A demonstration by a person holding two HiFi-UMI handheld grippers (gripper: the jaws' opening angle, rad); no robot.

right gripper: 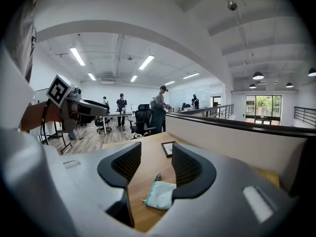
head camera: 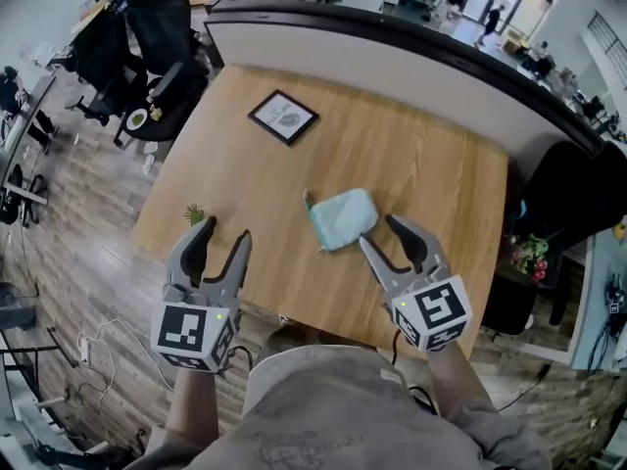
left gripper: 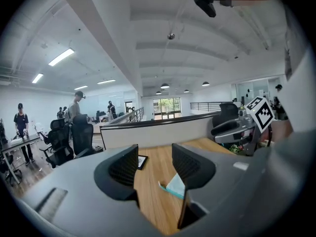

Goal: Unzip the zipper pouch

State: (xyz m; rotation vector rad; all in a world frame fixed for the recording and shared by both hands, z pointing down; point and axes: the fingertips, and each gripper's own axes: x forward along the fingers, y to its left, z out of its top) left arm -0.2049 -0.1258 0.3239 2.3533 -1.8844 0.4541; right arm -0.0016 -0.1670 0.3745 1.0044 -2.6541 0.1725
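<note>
Wooden table (head camera: pixel 421 155) fills the head view. Your left gripper (head camera: pixel 226 228) hovers at the near left edge, jaws spread, nothing between them. Your right gripper (head camera: pixel 378 231) sits near right, jaws likewise apart and empty, tips just beside the zipper pouch (head camera: pixel 344 217). The pale teal pouch lies flat toward the near middle of the table. A framed picture (head camera: pixel 283 117) lies farther back, left.
</note>
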